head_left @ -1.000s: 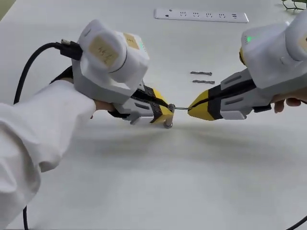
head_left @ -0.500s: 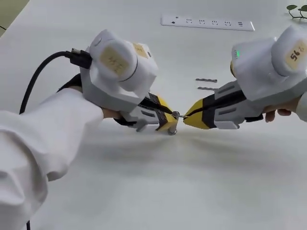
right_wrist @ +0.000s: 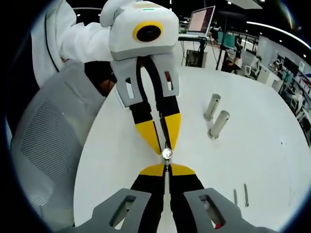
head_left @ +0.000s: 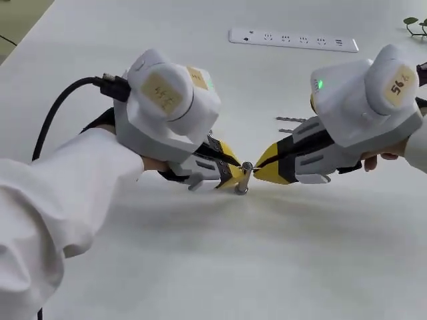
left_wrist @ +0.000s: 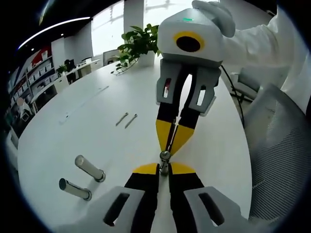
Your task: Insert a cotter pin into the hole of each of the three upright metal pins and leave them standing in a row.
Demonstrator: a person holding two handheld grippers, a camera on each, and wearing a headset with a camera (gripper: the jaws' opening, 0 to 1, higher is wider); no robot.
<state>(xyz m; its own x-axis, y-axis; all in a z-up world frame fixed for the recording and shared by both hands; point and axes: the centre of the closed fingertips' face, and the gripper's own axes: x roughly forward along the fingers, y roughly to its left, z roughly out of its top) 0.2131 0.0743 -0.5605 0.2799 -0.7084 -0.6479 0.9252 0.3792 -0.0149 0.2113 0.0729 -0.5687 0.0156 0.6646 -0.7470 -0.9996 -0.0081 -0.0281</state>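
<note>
My left gripper (head_left: 235, 177) (left_wrist: 164, 171) is shut on a short upright metal pin (head_left: 244, 177) (left_wrist: 165, 159) that stands on the white table (head_left: 220, 253). Facing it from the right, my right gripper (head_left: 258, 168) (right_wrist: 166, 170) is shut on a thin cotter pin (left_wrist: 170, 141), its tip against the metal pin's top (right_wrist: 167, 154). The two yellow tips almost touch, so the hole is hidden. Two more metal pins (left_wrist: 90, 168) (left_wrist: 75, 189) (right_wrist: 212, 107) (right_wrist: 219, 124) stand close together behind the left gripper. Two spare cotter pins (head_left: 290, 120) (head_left: 287, 130) (left_wrist: 126, 119) lie side by side.
A white power strip (head_left: 293, 40) lies at the table's far edge, with a potted plant (left_wrist: 138, 46) at one end. A black cable (head_left: 57, 117) trails from the left gripper. A mesh chair (right_wrist: 43, 145) stands beside the table.
The right gripper has moved left with the cotter pin until its tips nearly meet the left gripper's at the metal pin. The bare length of cotter pin between them has shrunk.
</note>
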